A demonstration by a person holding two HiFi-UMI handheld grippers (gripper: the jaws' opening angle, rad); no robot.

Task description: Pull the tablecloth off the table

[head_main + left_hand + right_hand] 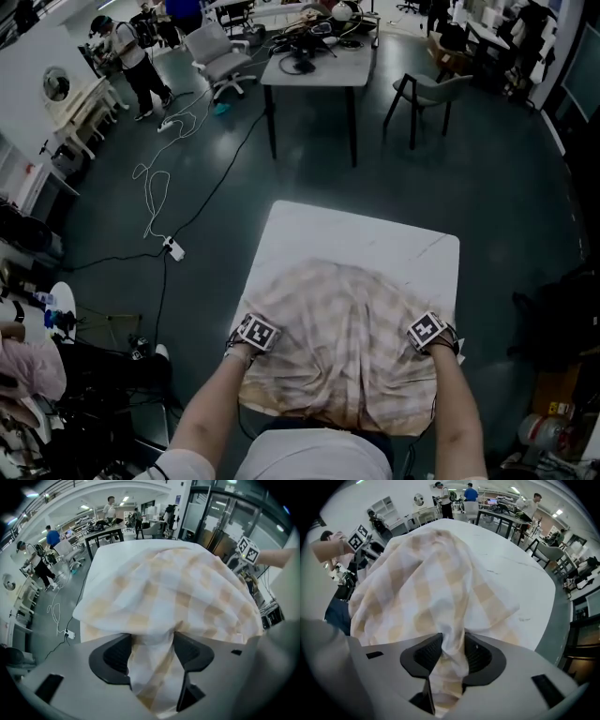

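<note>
Head view shows the white worktop [375, 244] with the checked tablecloth [342, 328] bunched over its near half. Right tongs [452, 651] pinch a fold, while left tongs [152, 644] stand wide around another and should clamp firmly before both pull back evenly.

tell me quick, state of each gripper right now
left gripper: open, a fold of the tablecloth lies between its jaws, not pinched
right gripper: closed on the tablecloth
</note>
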